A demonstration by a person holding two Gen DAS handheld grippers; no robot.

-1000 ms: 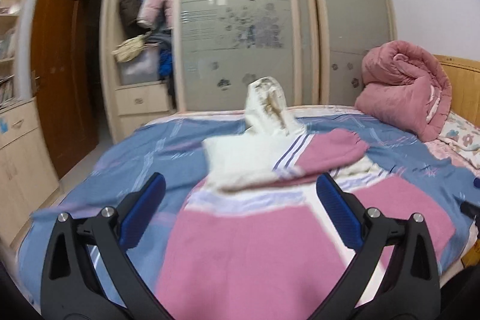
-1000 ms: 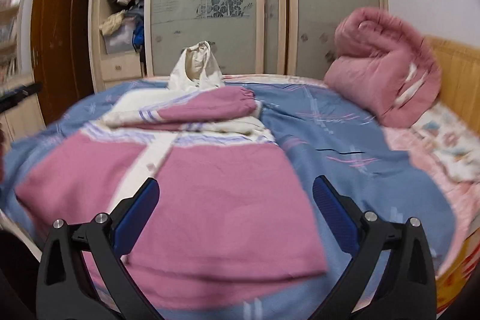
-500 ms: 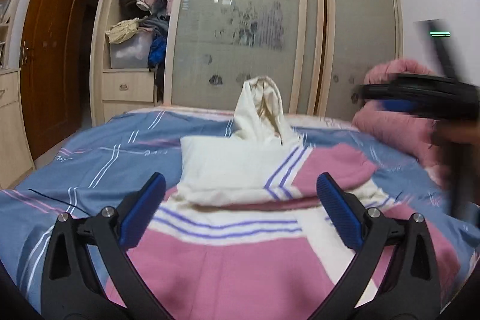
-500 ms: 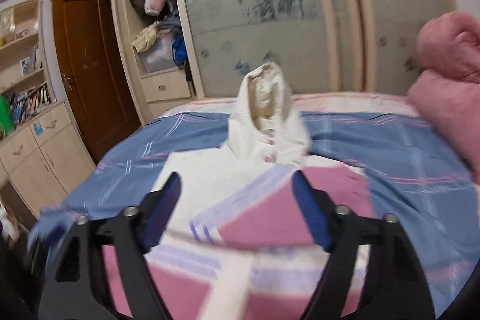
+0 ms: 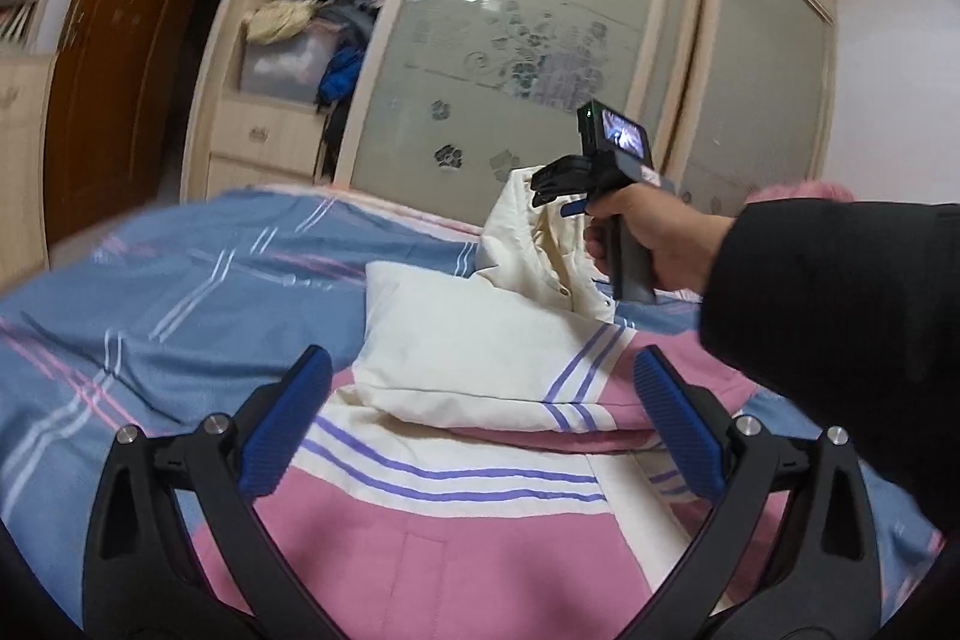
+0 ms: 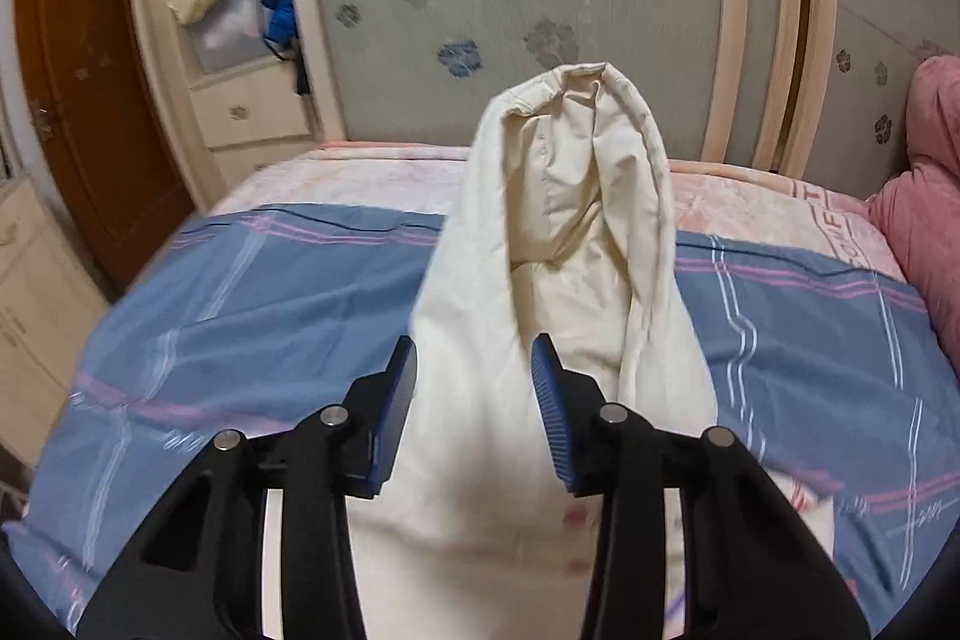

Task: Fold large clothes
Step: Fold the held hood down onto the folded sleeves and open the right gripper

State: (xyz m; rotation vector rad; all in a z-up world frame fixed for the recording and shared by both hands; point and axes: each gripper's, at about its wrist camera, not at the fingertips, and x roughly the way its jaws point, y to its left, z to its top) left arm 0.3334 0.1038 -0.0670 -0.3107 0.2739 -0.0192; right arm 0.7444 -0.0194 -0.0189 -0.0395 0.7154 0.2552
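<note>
- Your left hand-held gripper (image 5: 480,430) hangs released, jaws wide, over the pink-and-cream jacket (image 5: 420,550) lying flat on the bed (image 5: 150,292), likely ready to steady it.
- A sleeve (image 5: 480,370) lies folded across the jacket's chest.
- Beyond it, your right hand-held gripper (image 6: 474,400) has just been closing around the upright cream hood (image 6: 570,220); its pads straddle cloth, not yet clenched, presumably to fold the hood onto the jacket.

The left claw (image 5: 480,421) hangs wide open over the pink-and-cream jacket (image 5: 456,538); ahead, the right claw (image 5: 549,187) reaches its hood (image 5: 531,244).
</note>
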